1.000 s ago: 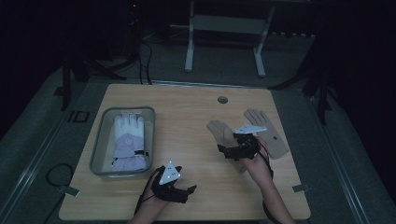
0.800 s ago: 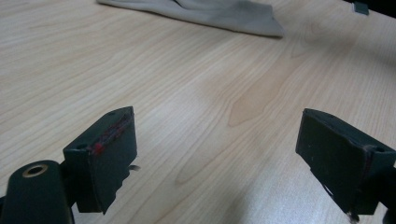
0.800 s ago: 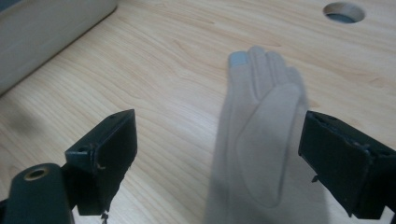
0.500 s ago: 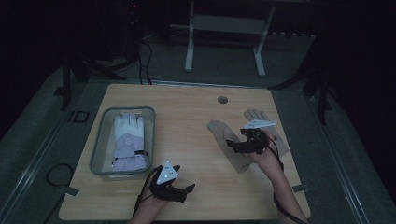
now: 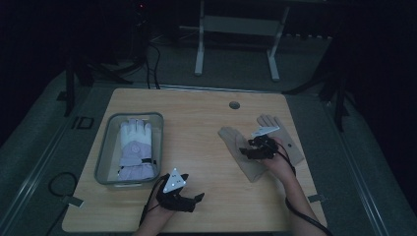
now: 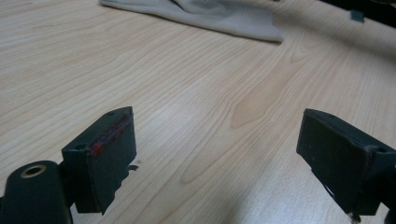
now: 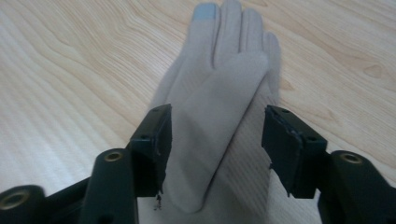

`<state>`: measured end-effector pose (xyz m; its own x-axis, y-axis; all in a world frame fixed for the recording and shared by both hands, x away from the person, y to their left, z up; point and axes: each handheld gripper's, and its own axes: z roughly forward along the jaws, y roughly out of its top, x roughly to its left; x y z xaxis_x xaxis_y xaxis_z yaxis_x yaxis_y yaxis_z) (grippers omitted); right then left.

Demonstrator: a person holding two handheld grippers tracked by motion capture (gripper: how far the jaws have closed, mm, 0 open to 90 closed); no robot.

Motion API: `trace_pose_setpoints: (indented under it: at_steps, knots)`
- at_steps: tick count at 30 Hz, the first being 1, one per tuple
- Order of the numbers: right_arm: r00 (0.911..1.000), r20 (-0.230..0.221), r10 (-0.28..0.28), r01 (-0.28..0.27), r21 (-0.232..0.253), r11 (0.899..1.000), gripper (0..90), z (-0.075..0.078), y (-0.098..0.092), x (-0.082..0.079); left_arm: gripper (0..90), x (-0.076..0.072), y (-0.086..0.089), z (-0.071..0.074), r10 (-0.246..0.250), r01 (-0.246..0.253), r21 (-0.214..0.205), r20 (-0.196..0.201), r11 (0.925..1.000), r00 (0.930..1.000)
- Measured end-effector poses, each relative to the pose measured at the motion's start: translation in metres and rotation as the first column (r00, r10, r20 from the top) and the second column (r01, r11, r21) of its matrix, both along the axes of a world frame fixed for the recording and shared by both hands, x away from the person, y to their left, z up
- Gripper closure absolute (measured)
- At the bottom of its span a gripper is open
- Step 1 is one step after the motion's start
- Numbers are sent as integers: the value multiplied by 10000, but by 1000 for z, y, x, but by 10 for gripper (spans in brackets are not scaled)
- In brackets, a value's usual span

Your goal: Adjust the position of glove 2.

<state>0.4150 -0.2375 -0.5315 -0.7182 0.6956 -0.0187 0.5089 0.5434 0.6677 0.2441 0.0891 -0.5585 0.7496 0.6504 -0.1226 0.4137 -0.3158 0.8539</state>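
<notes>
Two beige gloves lie at the table's right. My right gripper (image 5: 248, 147) hovers low over the nearer-left beige glove (image 5: 231, 137). In the right gripper view this glove (image 7: 224, 70) lies palm up with a blue fingertip and its thumb folded over the palm. My right gripper (image 7: 215, 126) straddles that thumb; its jaws have just been closing and the pads do not visibly press on it. The second beige glove (image 5: 292, 150) lies partly under the right hand. My left gripper (image 5: 196, 199) rests open near the front edge, also open over bare wood in its own view (image 6: 219, 140).
A clear bin (image 5: 105, 142) at the table's left holds a white and lavender glove (image 5: 135, 145). A round cable hole (image 5: 234, 104) sits near the far edge. The beige glove's cuff (image 6: 224, 16) lies far ahead of the left jaws. Table (image 5: 196, 128) edges drop off on all sides.
The right gripper swung slightly right, then came back left and lower over the beige glove. The left gripper has stayed put.
</notes>
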Motion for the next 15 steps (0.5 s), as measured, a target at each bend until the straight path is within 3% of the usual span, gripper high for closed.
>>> trace_pose_setpoints:
  at_steps: [5,7,8,10,13,15]
  knots:
    - [9999,-6,139,-139,-528,9985,494,-15,4,4,119,1,-1,-2,59,-59,132,-41,9999,10000]
    - [9999,21,133,-132,-336,9993,518,-16,2,4,119,1,-1,-2,53,-53,96,-15,9999,10000]
    - [10000,38,84,-83,-334,9994,556,-16,2,3,118,0,-1,-2,45,-45,82,7,10000,10000]
    - [9994,305,169,-155,-442,9989,718,-17,4,0,117,0,-1,-1,26,-27,82,35,10000,10000]
    - [9979,655,-7,64,-871,9962,766,-16,11,-4,117,0,-1,-1,3,-3,86,4,10000,10000]
    - [9973,542,-504,549,-843,9949,789,-15,14,-4,117,1,0,-2,-19,19,56,-5,10000,10000]
